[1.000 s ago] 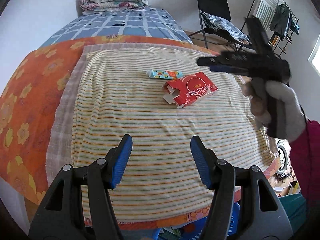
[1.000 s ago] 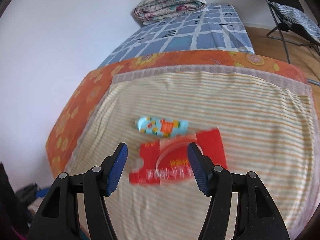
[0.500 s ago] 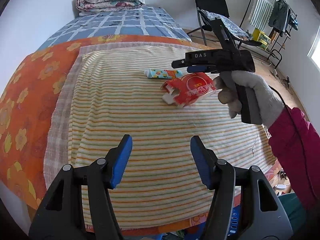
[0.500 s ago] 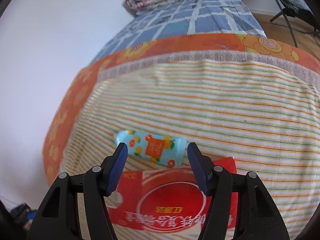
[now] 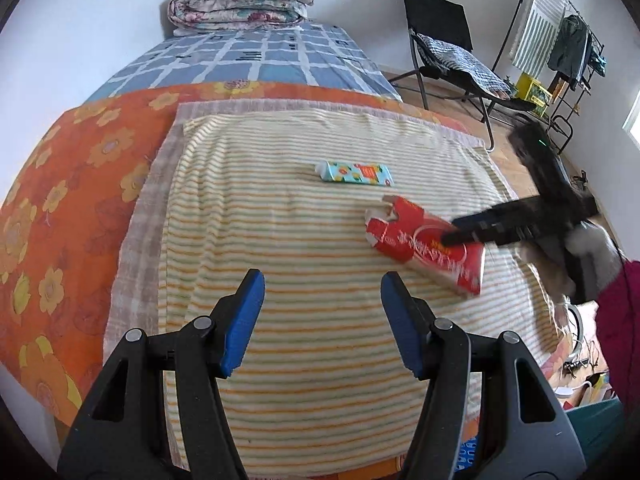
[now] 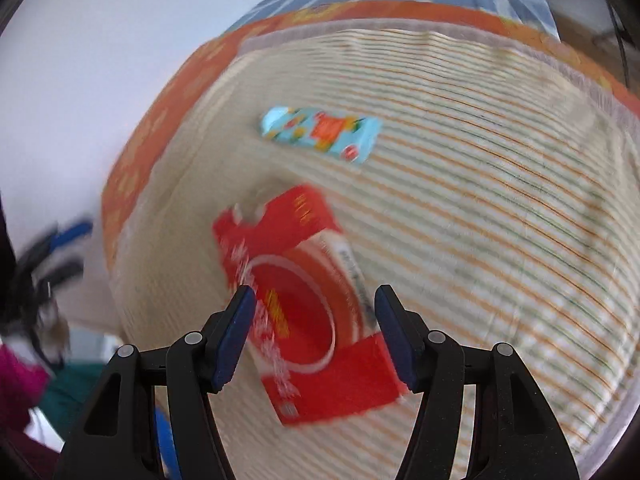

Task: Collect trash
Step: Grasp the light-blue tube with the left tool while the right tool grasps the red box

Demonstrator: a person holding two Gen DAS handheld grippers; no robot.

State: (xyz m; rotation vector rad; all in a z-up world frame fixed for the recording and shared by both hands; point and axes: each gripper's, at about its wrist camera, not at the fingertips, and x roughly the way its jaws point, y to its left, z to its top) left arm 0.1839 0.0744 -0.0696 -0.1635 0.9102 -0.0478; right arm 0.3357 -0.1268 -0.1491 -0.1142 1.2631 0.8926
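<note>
**On the bed: red box between the right fingers**

On the striped blanket (image 5: 304, 280), the left wrist view shows wide bare cloth around the spread, empty left gripper (image 5: 322, 320). The red box (image 5: 424, 246) is partly hidden by the blurred right gripper.

The blurred right wrist view shows the right gripper (image 6: 314, 330) straddling the box (image 6: 316, 320); grip uncertain. The blue carton (image 6: 320, 134) lies beyond.

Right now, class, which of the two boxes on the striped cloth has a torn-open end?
The red box, between the right gripper's fingers; the small blue box looks closed.
</note>
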